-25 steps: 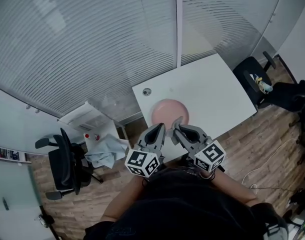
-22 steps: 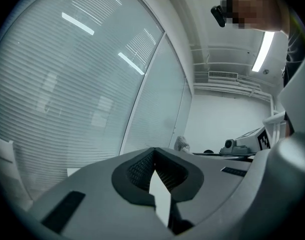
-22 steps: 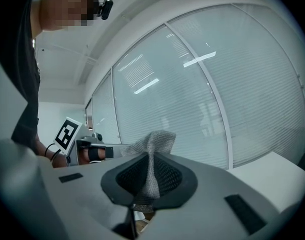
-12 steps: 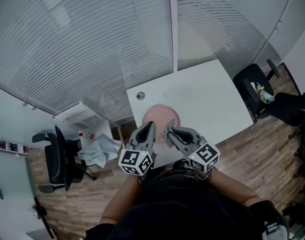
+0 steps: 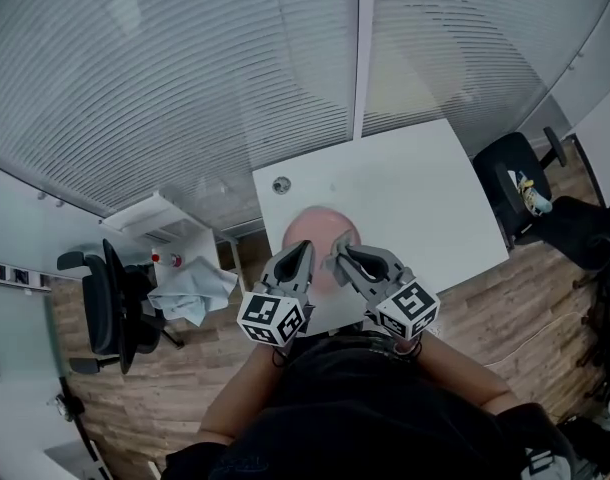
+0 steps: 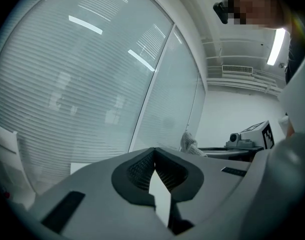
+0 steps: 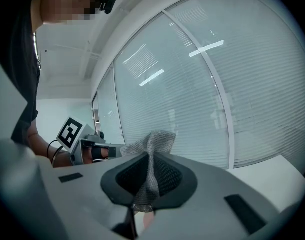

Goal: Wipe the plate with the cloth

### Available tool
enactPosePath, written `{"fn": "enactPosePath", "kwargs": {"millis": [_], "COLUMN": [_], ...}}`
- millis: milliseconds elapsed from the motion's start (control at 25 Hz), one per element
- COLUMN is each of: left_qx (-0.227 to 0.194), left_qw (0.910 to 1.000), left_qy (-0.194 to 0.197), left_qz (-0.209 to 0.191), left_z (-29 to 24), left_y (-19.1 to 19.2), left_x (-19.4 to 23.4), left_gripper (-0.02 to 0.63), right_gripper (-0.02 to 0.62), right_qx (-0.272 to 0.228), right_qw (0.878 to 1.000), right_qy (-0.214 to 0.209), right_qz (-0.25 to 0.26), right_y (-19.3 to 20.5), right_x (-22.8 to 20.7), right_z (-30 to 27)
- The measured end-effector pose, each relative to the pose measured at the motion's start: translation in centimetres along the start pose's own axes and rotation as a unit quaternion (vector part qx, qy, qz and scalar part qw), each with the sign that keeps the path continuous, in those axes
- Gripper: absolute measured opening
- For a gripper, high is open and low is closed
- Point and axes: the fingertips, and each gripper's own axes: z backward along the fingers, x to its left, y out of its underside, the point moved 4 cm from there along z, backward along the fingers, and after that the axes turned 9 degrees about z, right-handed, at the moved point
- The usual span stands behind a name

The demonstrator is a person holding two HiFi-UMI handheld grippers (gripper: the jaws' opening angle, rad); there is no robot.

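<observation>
A pink plate (image 5: 318,228) lies on the white table (image 5: 415,198), near its front edge. Both grippers hang side by side over the plate's near rim. My left gripper (image 5: 304,249) is shut with nothing in it; in the left gripper view its jaws (image 6: 154,158) meet. My right gripper (image 5: 339,247) is shut on a grey mesh cloth (image 7: 155,146), which sticks up in a bunch above the pads. That cloth (image 6: 189,143) also shows past the left gripper's side. The plate's near part is hidden behind the grippers.
A glass wall with blinds (image 5: 185,78) runs behind the table. A cable hole (image 5: 281,184) sits at the table's far left corner. Left of the table stand a black office chair (image 5: 105,308), a white cabinet (image 5: 155,223) and a pale blue cloth (image 5: 190,288). Another black chair (image 5: 515,173) stands at the right.
Both grippers have moved forward and down together, now overlapping the plate's near rim. The right gripper still holds the cloth; the left stays shut.
</observation>
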Motion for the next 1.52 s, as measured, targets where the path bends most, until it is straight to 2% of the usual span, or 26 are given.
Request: {"fn": "enactPosePath", "kwargs": {"millis": [440, 680, 840, 1080, 1360, 1520], "left_qx": [0.052, 0.087, 0.115, 0.17, 0.229, 0.255], "left_qw": [0.9983, 0.9953, 0.9922, 0.9839, 0.9707, 0.9629], "left_qy": [-0.026, -0.043, -0.048, -0.047, -0.07, -0.083], "left_qz": [0.009, -0.001, 0.011, 0.026, 0.015, 0.03], "left_z": [-1.5, -2.2, -2.7, -3.2, -4.1, -4.5], "left_y": [1.8, 3.4, 5.0, 7.4, 10.8, 12.5], "left_x": [5.0, 8.0, 9.9, 12.4, 15.5, 17.6], "left_gripper": [0.021, 0.072, 0.106, 0.138, 0.172, 0.175], "right_gripper": [0.043, 0.043, 0.043, 0.043, 0.043, 0.043], "right_qx": [0.04, 0.071, 0.091, 0.117, 0.149, 0.171], "right_qw": [0.999, 0.996, 0.993, 0.989, 0.982, 0.978], "right_qy": [0.019, 0.033, 0.046, 0.062, 0.072, 0.076], "right_qz": [-0.028, -0.041, -0.052, -0.068, -0.086, -0.091], "right_y": [3.6, 5.9, 7.6, 9.9, 12.6, 14.5], "right_x": [-2.1, -2.5, -2.9, -3.4, -4.0, -4.5], "right_z": [-4.0, -5.9, -6.9, -8.8, -10.7, -11.7]}}
